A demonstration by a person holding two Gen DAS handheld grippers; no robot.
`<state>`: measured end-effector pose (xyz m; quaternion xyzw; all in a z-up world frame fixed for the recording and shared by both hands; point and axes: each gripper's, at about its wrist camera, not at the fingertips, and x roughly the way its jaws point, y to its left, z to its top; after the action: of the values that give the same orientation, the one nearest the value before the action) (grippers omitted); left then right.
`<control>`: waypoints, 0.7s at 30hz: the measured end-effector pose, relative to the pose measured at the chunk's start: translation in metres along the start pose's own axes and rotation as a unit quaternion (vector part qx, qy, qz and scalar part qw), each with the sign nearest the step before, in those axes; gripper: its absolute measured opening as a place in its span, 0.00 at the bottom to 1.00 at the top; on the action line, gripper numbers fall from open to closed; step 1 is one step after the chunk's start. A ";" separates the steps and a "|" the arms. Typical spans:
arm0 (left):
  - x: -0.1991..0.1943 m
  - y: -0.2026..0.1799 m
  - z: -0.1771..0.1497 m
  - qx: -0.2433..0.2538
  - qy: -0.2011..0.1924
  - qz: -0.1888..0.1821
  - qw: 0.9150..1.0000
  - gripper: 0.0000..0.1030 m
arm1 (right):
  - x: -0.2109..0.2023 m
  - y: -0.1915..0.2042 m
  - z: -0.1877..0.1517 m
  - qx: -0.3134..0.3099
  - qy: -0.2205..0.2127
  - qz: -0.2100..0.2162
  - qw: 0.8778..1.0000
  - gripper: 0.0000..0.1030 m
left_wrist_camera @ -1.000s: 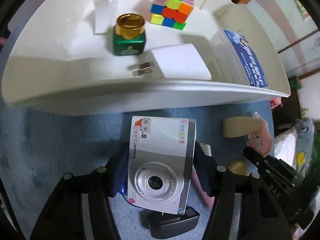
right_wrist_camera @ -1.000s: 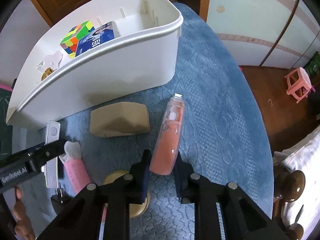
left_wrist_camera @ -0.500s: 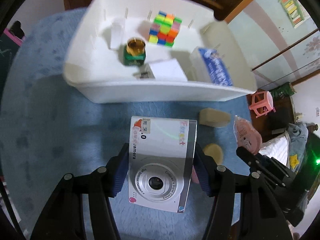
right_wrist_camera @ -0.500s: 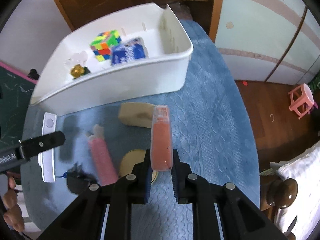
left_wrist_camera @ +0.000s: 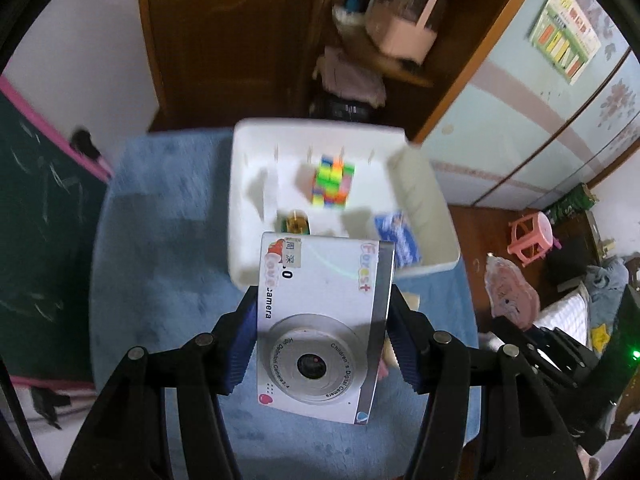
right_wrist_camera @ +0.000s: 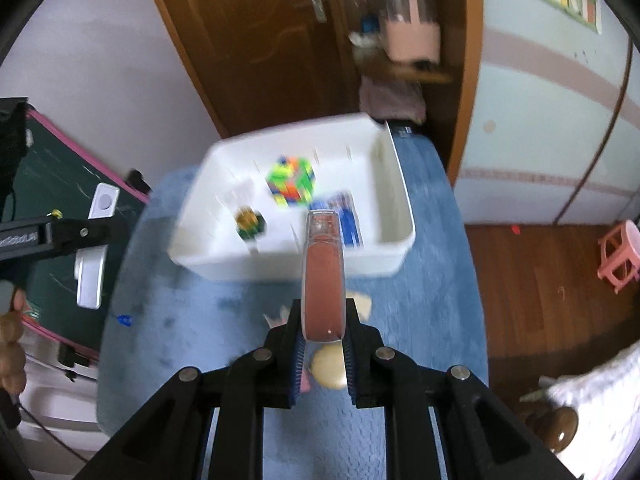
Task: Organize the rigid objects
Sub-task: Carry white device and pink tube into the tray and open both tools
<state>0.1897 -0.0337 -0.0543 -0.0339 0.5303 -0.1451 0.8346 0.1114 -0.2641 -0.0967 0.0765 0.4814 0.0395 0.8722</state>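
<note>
The left gripper (left_wrist_camera: 322, 344) is clamped on a white toy camera (left_wrist_camera: 320, 320), its blue pads (left_wrist_camera: 240, 348) pressing the camera's two short sides, lens facing the viewer. The camera hangs in the air above the blue cloth (left_wrist_camera: 160, 260) of the table, its top edge overlapping the near wall of the white bin (left_wrist_camera: 436, 268) in this view. The right gripper (right_wrist_camera: 322, 356) is clenched on a flat pink case (right_wrist_camera: 323, 280) with a clear top, gripped at its lower end and standing up between the pads — also lifted clear of the cloth.

Below the right gripper, on the cloth, lie a round tan piece (right_wrist_camera: 330, 366), a beige block (right_wrist_camera: 362, 304) and a bit of something pink (right_wrist_camera: 304, 384), all partly hidden by the fingers. Further off sits the white bin, holding a green bottle with a gold cap (right_wrist_camera: 250, 222), a colourful puzzle cube (right_wrist_camera: 292, 180) and a blue-and-white packet (right_wrist_camera: 348, 220) — the cube toward the far wall, the bottle and packet nearer. In the left view a white plug is not clearly seen; the picture is blurred there.

Beyond the table stand a brown wooden door (left_wrist_camera: 224, 40) and a shelf with a pink container (left_wrist_camera: 404, 20). A pink stool (right_wrist_camera: 620, 260) sits on the wooden floor to the right.
</note>
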 end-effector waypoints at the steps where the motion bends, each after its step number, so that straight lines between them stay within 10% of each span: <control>1: -0.009 -0.002 0.011 0.003 -0.013 0.003 1.000 0.61 | -0.008 0.002 0.008 -0.005 -0.009 0.001 1.000 0.16; 10: -0.025 -0.004 0.064 0.019 -0.072 0.023 0.997 0.61 | -0.050 0.015 0.089 -0.038 -0.073 -0.005 0.997 0.16; 21: 0.071 0.021 0.076 -0.015 -0.021 0.032 0.999 0.61 | 0.016 0.014 0.159 -0.047 -0.059 -0.053 0.996 0.16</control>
<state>0.2898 -0.0405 -0.0876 -0.0323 0.5155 -0.1092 0.8493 0.2542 -0.2628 -0.0244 0.0119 0.4299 0.0115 0.9027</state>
